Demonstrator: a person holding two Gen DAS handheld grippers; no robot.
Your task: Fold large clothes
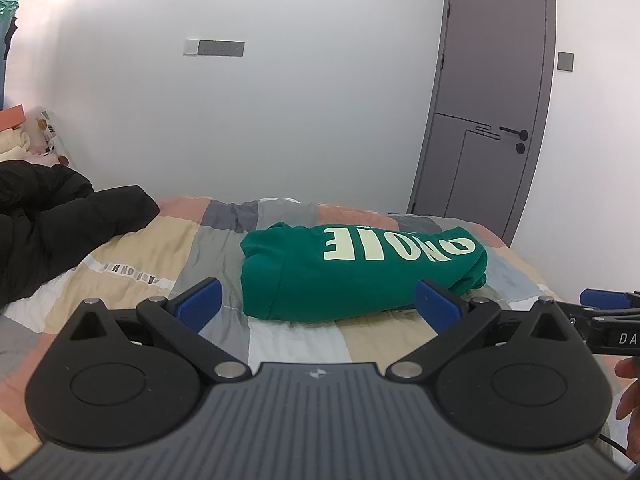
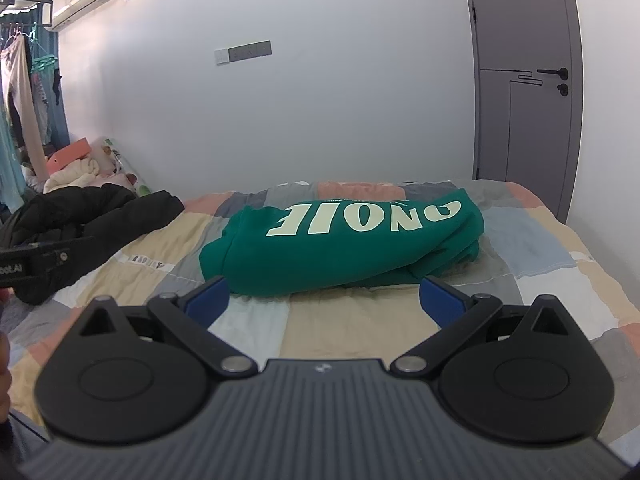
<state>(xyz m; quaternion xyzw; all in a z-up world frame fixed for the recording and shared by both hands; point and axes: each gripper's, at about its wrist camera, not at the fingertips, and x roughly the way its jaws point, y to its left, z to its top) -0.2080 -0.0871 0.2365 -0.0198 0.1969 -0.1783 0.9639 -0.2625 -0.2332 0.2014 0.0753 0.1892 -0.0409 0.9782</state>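
Sweatshirt [image 1: 352,276], green with pale letters, lies folded into a thick bundle in the middle of my patchwork bed [image 1: 296,336], print side up. My left tongs [image 1: 318,304] hang just short of its near edge, spread wide, holding nothing. My right tongs [image 2: 324,300] sit likewise, wide and empty, blue pads [image 2: 210,300] clear of the cloth. A black jacket [image 2: 72,224] sprawls at the bed's left side, well apart from the bundle. Behind stands a grey door [image 1: 488,112].
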